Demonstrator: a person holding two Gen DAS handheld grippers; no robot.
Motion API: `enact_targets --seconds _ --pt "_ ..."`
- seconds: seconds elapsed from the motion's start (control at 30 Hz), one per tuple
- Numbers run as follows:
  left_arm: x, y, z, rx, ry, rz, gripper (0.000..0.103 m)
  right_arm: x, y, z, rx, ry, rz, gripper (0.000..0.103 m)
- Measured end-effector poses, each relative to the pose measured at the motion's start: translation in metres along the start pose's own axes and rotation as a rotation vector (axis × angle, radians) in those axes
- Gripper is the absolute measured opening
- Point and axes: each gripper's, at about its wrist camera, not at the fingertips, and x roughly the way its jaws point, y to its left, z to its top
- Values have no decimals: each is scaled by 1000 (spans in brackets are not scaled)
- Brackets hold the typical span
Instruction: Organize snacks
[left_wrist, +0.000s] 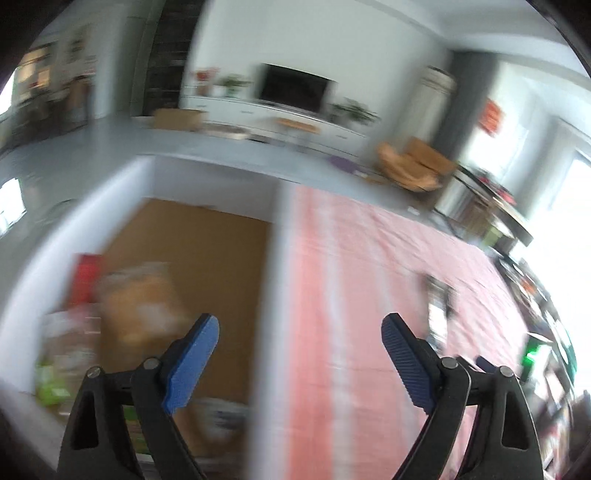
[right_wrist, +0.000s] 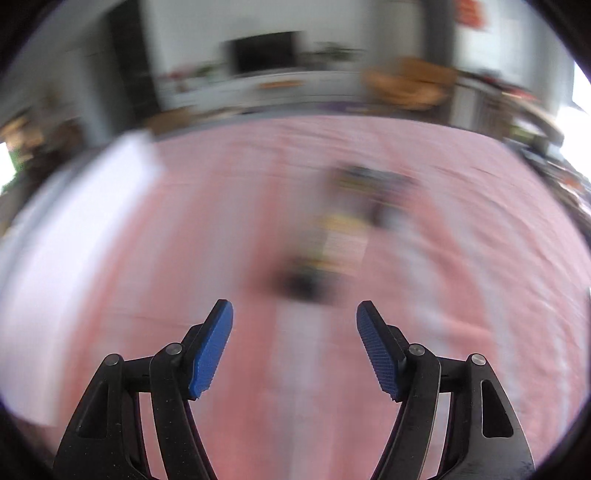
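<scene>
A: Where do the snacks lie?

B: Several packets (left_wrist: 122, 295), blurred tan, red and green, sit inside a white-walled box (left_wrist: 275, 258) with a brown floor, at the left of a pink striped cloth (left_wrist: 369, 277). One more dark packet with yellow and white patches (right_wrist: 332, 243) lies flat on the cloth, well apart from the box; its print is too smeared to read.

A: And the grippers?

B: The left gripper (left_wrist: 299, 325) hangs over the box's right wall, jaws spread wide, nothing between them. The right gripper (right_wrist: 294, 310) points down at the lone packet, jaws apart and empty.
</scene>
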Motion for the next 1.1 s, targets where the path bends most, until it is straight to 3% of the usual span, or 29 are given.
enact_targets --seconds 0.13,0.2,0.3,0.43,0.6,0.8,1.1 --pt "40 -75 -22 132 116 -134 97 1 -57 -24 104 -39 -151 73" --pt "62 -98 -32 175 146 -161 97 1 -73 -21 211 -35 -123 73" --pt "105 -112 -43 213 161 -86 97 -5 -76 -15 233 -83 -157 75" --pt "149 -107 -55 220 170 7 97 11 -79 -16 249 -43 -149 76" --pt "189 -104 -72 284 196 84 97 -4 -86 -34 272 3 -135 76" --pt "201 -105 -76 297 213 113 101 -2 -76 -36 227 26 -150 84" --pt "203 -108 -76 314 223 116 103 1 -68 -36 189 46 -172 86"
